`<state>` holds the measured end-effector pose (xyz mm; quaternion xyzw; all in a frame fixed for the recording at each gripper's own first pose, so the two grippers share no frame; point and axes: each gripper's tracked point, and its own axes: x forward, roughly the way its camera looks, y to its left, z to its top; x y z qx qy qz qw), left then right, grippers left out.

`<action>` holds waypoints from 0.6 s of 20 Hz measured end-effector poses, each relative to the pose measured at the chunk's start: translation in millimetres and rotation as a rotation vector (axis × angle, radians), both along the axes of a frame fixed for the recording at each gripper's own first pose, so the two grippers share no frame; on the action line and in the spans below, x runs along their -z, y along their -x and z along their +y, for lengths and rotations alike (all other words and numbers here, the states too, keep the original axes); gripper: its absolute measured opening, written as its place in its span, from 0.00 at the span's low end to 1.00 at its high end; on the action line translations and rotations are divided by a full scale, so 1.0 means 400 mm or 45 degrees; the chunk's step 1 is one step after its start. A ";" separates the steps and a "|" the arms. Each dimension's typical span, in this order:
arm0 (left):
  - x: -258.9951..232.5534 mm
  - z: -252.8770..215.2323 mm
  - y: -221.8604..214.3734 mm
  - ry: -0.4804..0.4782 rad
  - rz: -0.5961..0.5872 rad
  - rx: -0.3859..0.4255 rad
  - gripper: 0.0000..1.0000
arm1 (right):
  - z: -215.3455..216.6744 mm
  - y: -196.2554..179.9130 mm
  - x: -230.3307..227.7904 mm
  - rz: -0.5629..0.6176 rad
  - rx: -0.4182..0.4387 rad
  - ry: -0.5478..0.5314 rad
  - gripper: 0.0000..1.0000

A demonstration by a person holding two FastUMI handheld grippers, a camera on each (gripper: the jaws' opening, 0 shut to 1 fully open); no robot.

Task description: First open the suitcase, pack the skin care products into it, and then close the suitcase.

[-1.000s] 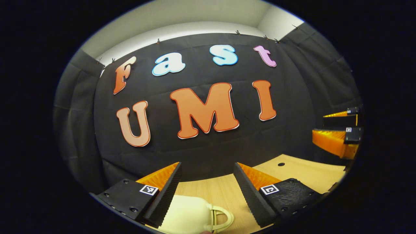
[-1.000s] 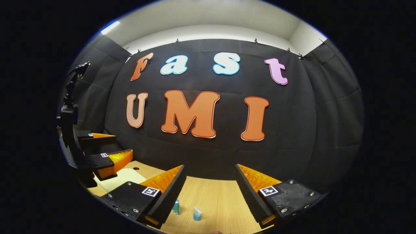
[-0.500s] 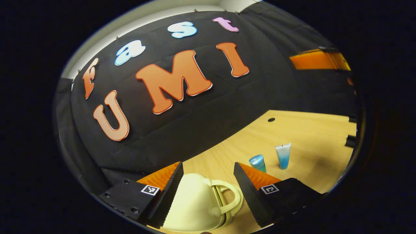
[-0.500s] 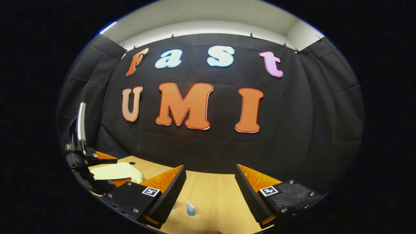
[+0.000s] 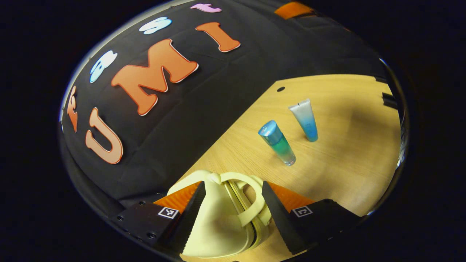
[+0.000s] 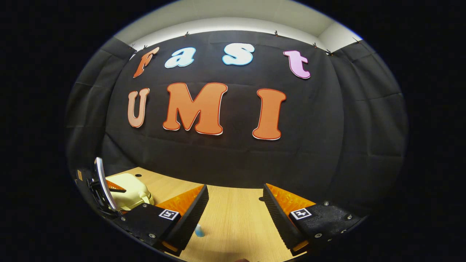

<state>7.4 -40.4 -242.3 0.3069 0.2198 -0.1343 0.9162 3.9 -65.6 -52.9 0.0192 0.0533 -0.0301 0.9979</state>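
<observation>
Now closed suitcase [image 5: 218, 222] flat, handle toward upright bottle [image 5: 278, 143], tube [image 5: 305, 118].

Both tools [image 5: 231, 203] [image 6: 235, 211] agape.

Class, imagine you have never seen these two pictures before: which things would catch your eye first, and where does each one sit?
In the left gripper view, the cream suitcase with its looped handle lies shut on the wooden table, right between the open fingers of the left gripper. Beyond it stand two blue skin care items: a capped bottle and, beside it but apart, a tube.
</observation>
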 end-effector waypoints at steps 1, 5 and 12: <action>0.019 -0.001 0.005 -0.039 0.015 0.010 0.97 | -0.002 -0.006 0.007 0.005 0.001 0.002 0.95; 0.079 0.007 0.002 -0.173 0.054 0.019 0.94 | -0.002 -0.020 0.017 0.011 -0.002 0.001 0.95; 0.152 0.032 -0.017 -0.452 0.064 0.068 0.73 | 0.021 -0.034 0.026 0.015 -0.019 -0.018 0.96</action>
